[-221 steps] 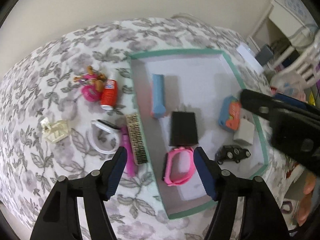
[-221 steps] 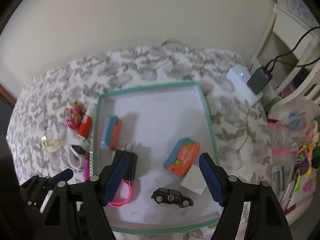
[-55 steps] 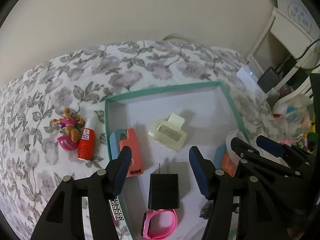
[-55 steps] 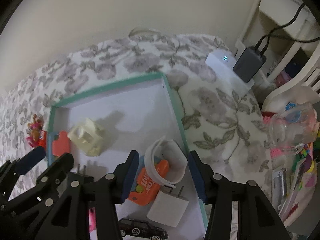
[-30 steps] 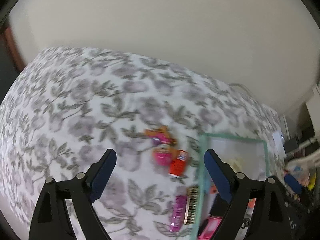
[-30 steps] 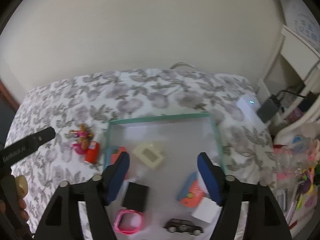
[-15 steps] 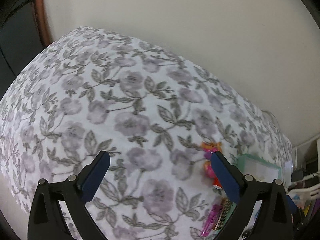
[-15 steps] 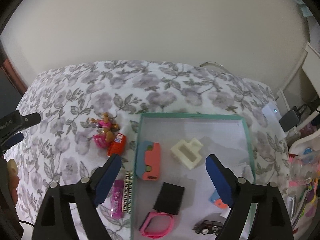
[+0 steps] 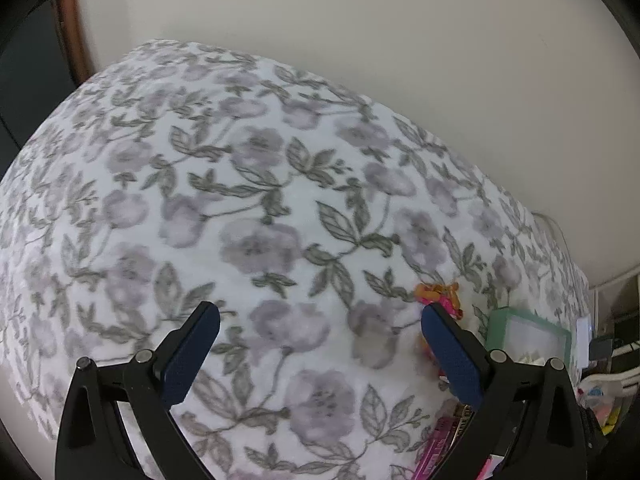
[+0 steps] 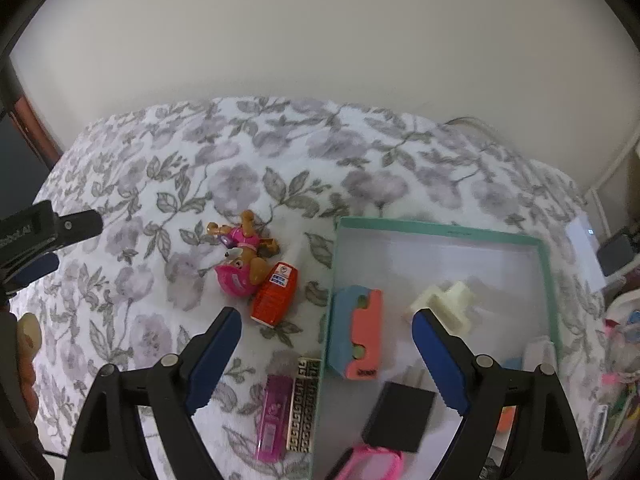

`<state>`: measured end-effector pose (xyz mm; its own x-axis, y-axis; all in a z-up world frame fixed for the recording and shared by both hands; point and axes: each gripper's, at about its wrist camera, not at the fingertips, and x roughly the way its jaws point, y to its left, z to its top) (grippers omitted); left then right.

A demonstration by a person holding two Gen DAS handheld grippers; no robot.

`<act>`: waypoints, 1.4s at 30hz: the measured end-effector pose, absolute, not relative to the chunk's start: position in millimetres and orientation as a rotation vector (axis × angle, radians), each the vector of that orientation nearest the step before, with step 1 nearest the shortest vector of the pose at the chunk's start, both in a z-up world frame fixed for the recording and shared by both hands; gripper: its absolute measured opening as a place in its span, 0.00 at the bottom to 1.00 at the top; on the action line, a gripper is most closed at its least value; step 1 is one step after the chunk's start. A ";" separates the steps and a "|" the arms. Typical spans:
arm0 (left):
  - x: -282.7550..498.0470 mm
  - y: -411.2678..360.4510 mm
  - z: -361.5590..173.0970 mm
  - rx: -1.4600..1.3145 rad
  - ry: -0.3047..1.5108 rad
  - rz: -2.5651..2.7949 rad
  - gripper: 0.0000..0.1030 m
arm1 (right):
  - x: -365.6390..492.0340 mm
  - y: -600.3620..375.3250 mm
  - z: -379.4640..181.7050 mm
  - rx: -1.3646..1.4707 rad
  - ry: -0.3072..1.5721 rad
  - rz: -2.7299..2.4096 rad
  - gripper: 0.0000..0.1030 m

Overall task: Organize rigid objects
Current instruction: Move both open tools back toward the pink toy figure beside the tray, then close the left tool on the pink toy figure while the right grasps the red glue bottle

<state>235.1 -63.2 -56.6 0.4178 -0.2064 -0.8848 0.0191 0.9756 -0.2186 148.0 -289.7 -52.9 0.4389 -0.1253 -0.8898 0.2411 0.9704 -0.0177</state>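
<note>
Grey-and-lilac flowered white bedcover (image 10: 248, 160); mint-green tray (image 10: 440, 227); orange-red bottle (image 10: 275, 300); pink toy dog (image 10: 240, 256); black charger (image 10: 398, 416).

On the bedspread (image 10: 280, 152), a toy dog (image 10: 242, 258) lies just left of a small bottle (image 10: 276, 294), both left of the box (image 10: 440, 230). Nearer the camera, a small tube (image 10: 274, 416) and a comb (image 10: 304, 404) lie side by side against the box's left wall. Inside the box sit a case (image 10: 358, 330), a hair clip (image 10: 444, 308), a plug (image 10: 400, 414) and what may be a watch (image 10: 376, 464), cut off by the picture's edge.
</note>
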 end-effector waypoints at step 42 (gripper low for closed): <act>255.4 -175.3 -131.3 0.057 1.156 -0.246 0.87 | 148.1 -361.6 -86.3 0.258 1.108 -0.365 0.87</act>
<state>255.4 -175.3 -131.3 0.3796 -0.1630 -0.9107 0.2217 0.9717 -0.0816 148.1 -361.6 -86.3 0.3968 -0.1576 -0.9043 0.4110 0.9114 0.0215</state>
